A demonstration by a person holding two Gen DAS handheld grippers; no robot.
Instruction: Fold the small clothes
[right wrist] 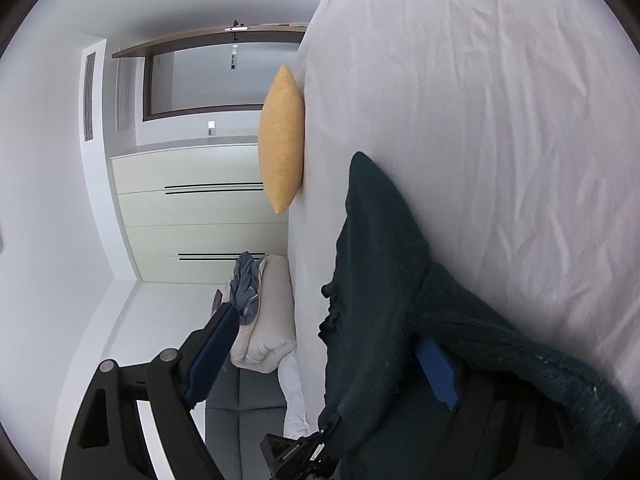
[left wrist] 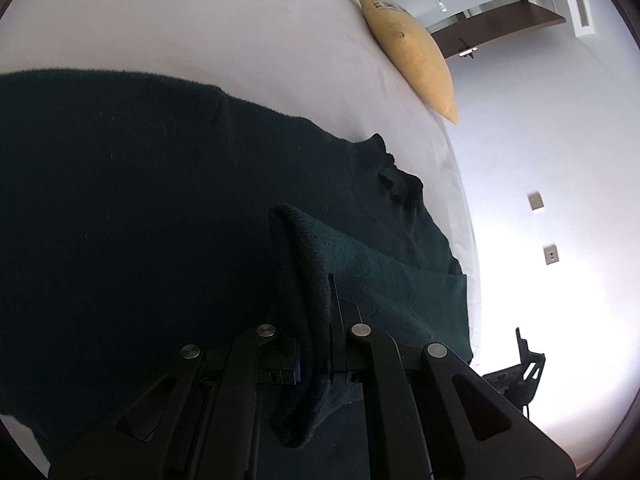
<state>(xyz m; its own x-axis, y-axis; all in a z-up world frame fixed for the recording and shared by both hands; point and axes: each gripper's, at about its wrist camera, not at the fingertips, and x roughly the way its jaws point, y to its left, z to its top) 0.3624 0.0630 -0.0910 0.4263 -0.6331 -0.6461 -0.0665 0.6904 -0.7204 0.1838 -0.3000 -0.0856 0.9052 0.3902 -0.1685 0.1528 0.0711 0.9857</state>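
A dark green knitted garment (left wrist: 140, 200) lies spread on a white bed sheet (left wrist: 200, 20). My left gripper (left wrist: 314, 320) is shut on a fold of its edge, which rises between the two fingers. In the right wrist view the same garment (right wrist: 372, 280) drapes over the right finger's blue pad (right wrist: 438, 372). My right gripper (right wrist: 328, 352) stands wide open, its left finger (right wrist: 212, 352) clear of the cloth. The other gripper's black frame (right wrist: 292, 452) shows at the bottom.
A yellow cushion (left wrist: 412, 48) lies on the bed, also seen in the right wrist view (right wrist: 282, 136). A cream pillow (right wrist: 268, 320) with grey-blue cloth (right wrist: 246, 280) sits beyond. Pale drawers (right wrist: 192, 208) and white walls stand behind.
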